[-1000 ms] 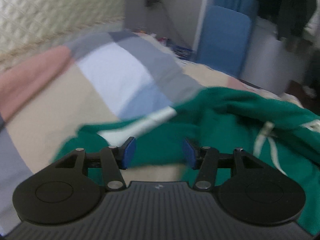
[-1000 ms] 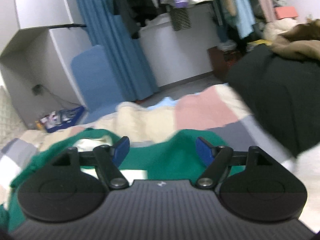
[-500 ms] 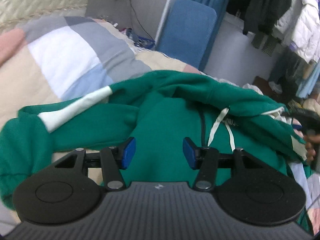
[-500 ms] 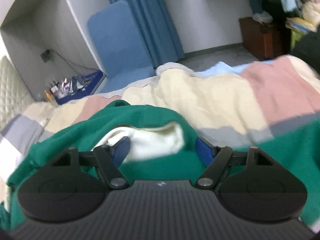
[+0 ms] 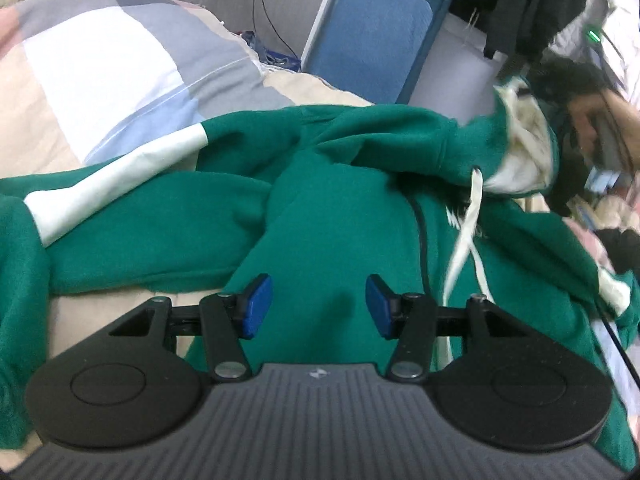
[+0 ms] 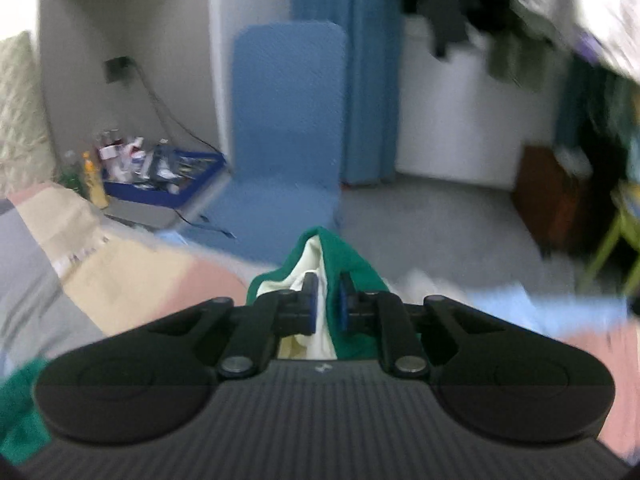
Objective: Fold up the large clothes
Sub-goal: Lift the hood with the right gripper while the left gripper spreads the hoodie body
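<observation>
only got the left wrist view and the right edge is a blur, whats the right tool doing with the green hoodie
observer: The right tool is closing its jaws on the hood, with green cloth and cream lining between the pads.
operator: is that bit lying on the bed
observer: Its tip shows against the grey floor, not the bedspread.
operator: anything ahead of it
observer: A brown cabinet stands by the far wall, off to the right.
</observation>
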